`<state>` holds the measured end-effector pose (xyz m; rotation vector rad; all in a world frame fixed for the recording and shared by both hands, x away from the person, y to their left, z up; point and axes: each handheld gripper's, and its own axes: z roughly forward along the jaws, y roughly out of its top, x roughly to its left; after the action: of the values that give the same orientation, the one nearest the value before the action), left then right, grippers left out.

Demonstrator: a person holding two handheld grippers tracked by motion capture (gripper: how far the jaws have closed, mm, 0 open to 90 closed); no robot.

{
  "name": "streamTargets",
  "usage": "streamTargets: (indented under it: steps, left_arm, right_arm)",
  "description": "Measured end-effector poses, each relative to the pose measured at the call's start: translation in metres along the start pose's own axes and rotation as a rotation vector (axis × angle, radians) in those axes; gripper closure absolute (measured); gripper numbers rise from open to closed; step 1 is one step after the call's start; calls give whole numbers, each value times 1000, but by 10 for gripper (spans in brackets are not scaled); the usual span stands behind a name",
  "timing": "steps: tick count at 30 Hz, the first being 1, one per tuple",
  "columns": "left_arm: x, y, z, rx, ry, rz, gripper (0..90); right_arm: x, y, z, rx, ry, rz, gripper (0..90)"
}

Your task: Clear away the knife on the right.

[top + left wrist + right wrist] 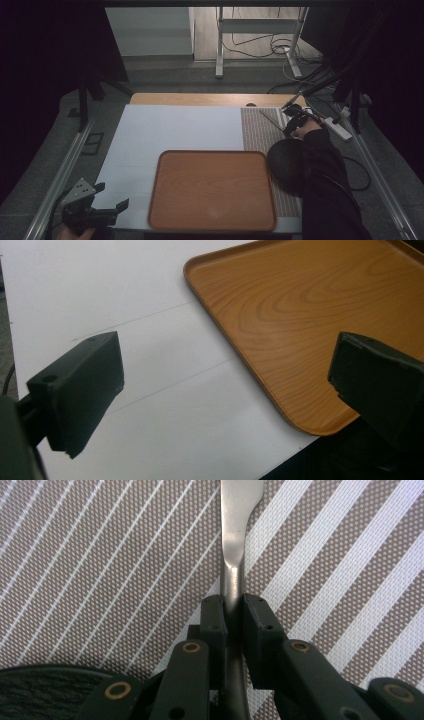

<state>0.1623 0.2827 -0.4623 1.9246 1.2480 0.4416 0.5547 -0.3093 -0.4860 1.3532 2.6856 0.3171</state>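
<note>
My right gripper (289,125) is at the far right of the table, over a brown striped placemat (260,132). It is shut on the handle of a slim silver utensil (235,530), which runs straight up between the jaws of the right gripper (233,605); its working end is out of frame. From above, the utensil (272,119) shows as a thin line pointing left and away. My left gripper (112,196) rests low at the near left corner, open and holding nothing. Between the spread jaws of the left gripper (225,375) lie white mat and the tray's corner.
A wooden tray (212,190) with nothing in it lies near the front edge on a white mat (175,130). A black round object (286,162) sits on the placemat beside the tray, under the person's right sleeve. A white power strip (337,127) and cables lie off the right side.
</note>
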Motion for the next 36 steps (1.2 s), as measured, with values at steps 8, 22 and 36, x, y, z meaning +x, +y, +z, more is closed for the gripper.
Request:
streamTargets:
  steps: [8,22,36]
  left_arm:
    - [0,0,0,0,1,0,25]
    - [0,0,0,0,2,5,25]
    - [-1,0,0,0,3,7,25]
  right_arm:
    - [4,5,-4,-78,11,-7,806]
    - [39,29,-9,-185,83,-67,806]
    - [89,47,-12,-212,149,-173,806]
